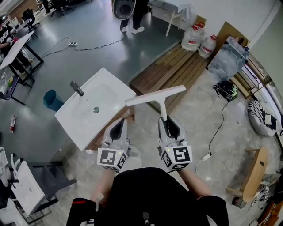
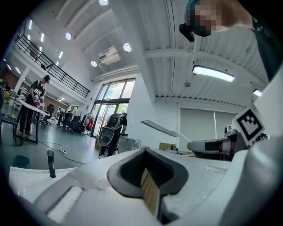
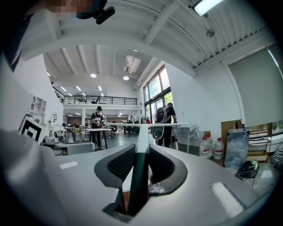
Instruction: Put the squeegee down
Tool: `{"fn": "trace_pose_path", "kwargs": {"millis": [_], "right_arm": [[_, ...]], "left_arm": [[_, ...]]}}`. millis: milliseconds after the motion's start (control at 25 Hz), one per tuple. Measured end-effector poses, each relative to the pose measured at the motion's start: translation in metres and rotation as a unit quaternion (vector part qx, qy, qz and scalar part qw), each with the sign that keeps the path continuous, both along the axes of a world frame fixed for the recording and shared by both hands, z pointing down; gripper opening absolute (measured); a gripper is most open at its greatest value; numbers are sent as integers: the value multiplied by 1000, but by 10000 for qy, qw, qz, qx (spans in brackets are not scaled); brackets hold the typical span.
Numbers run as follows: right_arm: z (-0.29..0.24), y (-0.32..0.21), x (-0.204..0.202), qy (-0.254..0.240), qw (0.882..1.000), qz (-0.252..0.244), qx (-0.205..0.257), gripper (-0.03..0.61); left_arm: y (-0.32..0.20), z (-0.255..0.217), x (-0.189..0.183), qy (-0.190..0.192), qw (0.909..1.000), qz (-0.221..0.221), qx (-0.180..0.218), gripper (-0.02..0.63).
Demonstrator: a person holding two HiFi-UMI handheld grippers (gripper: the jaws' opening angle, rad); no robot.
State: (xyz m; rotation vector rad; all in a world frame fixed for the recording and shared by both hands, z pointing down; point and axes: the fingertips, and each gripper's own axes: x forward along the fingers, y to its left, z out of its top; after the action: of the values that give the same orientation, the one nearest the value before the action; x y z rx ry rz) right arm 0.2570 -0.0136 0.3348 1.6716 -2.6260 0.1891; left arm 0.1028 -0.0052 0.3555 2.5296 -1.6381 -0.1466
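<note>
The squeegee (image 1: 155,95) is a white T-shaped tool with a long blade and a handle that runs back to me. My right gripper (image 1: 168,123) is shut on that handle, and in the right gripper view the squeegee (image 3: 142,132) stands upright between the two dark pads (image 3: 121,165). It hangs in the air just right of a white sink (image 1: 110,95) with a black faucet (image 1: 76,88). My left gripper (image 1: 118,126) sits beside the right one, over the sink's near corner, jaws together and holding nothing. The left gripper view shows the squeegee blade (image 2: 161,129) and the right gripper (image 2: 212,145) to its right.
A wooden slatted platform (image 1: 177,66) lies beyond the squeegee, with water jugs (image 1: 196,39) at its far end. A blue bin (image 1: 53,100) stands left of the sink. A helmet (image 1: 227,89), a floor cable (image 1: 216,132) and a wooden stool (image 1: 254,176) are on the right. A person (image 1: 132,13) stands far off.
</note>
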Motion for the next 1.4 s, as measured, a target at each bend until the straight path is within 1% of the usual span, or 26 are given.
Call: {"fn": "trace_pose_path", "kwargs": {"millis": [160,400,600,1000,1120,1400], "right_arm": [[8,-31,-8,-37,9999,-39,-160,100],[4,-77,-30,35,9996,-214,-191,100],[-1,-117,-58,37,9990,-387,-198,100],[-5,-189,-119,131,9975,-694,-69,100],[-3,-201,-132,162,9968,-784,-64,100],[2,-225,-162,194,9945,-1026,-98,100]], "left_arm": [[-27,7,-9,33,9999,-76,-103,2],[-66,2,-24,68,9998,-151,-102,2],[-103,-1,-51,46,9994,-303,-130,2],[-169,-14,-105,41,9986,-522,58,2],[-182,-15,-115,-3,9984,-547,133,2],[-195,-12,-140,39,9968,-790,62,2]]}}
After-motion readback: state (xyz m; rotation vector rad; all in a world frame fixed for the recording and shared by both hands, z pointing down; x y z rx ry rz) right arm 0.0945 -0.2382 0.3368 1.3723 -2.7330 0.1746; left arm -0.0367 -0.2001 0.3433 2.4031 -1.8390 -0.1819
